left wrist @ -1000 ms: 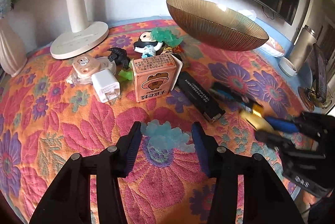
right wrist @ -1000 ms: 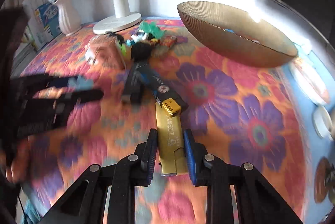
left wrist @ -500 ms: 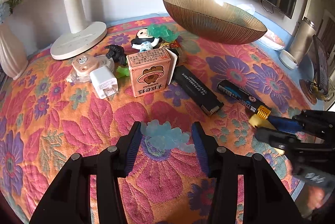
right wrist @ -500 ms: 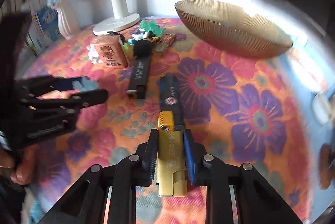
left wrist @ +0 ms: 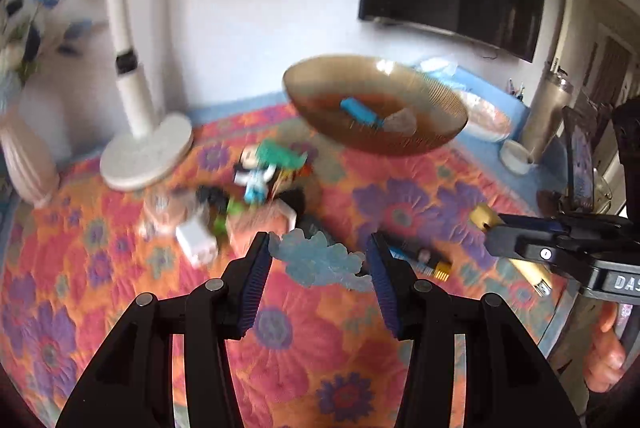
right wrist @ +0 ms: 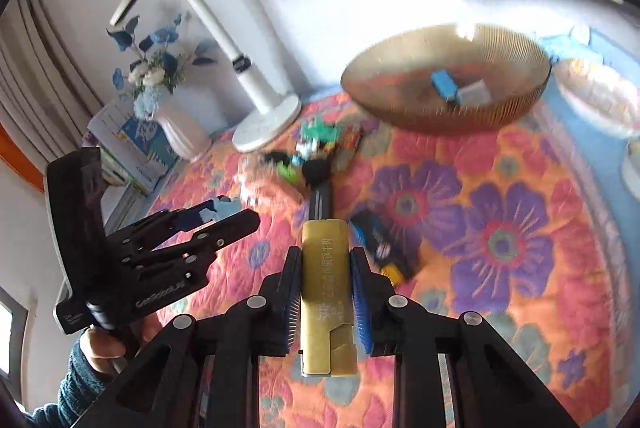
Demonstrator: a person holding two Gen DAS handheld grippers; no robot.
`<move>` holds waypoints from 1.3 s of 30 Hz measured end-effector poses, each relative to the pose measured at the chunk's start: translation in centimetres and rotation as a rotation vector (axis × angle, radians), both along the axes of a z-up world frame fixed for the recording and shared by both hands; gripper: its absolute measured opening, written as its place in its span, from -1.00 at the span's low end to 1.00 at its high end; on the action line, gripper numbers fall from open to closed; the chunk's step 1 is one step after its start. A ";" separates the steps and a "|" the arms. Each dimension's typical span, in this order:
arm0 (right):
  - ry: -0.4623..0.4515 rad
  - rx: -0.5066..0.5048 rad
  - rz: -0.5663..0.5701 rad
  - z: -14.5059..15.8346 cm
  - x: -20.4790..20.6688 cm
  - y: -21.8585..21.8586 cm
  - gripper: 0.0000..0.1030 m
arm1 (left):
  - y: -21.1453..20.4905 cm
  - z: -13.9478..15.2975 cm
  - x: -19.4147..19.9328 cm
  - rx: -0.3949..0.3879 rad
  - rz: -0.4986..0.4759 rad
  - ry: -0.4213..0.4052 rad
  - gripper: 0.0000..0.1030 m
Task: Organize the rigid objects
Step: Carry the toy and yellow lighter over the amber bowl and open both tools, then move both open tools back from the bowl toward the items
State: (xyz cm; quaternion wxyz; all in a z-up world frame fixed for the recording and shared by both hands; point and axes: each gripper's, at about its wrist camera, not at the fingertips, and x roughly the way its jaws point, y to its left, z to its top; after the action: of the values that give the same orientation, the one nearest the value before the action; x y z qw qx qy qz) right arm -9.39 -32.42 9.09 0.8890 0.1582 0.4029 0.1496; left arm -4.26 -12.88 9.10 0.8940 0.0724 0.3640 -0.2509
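Observation:
My left gripper (left wrist: 318, 260) is shut on a pale blue translucent toy (left wrist: 320, 262), held above the floral cloth (left wrist: 320, 368); the same gripper (right wrist: 230, 214) shows at the left of the right wrist view. My right gripper (right wrist: 324, 284) is shut on a flat gold bar-shaped case (right wrist: 326, 292), also lifted off the cloth; it appears as the right gripper (left wrist: 496, 234) with the gold case (left wrist: 482, 216) at the right of the left wrist view. An amber ribbed glass bowl (left wrist: 440, 95) stands at the back, with a blue item (left wrist: 356, 107) inside.
Small toys, a white charger (left wrist: 196, 242), a pink box and black bars (right wrist: 320, 199) lie clustered mid-cloth. A white lamp base (left wrist: 148, 155) and a vase (right wrist: 176, 127) stand at the back left. A metal tumbler (left wrist: 544, 115) stands at the right.
Both grippers have risen off the cloth with their objects still gripped. The bowl's inside has come into view, and the right gripper has rolled.

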 end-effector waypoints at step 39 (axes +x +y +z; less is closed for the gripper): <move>-0.047 -0.308 -0.131 -1.6 3.4 1.8 0.17 | 9.8 -2.1 0.9 -0.004 0.432 -0.036 0.56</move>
State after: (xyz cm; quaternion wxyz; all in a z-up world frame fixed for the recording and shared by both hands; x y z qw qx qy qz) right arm -5.95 -30.62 7.47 0.9198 0.0423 0.3888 0.0313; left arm -3.35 -3.04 6.98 0.9336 -0.0046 0.3544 -0.0527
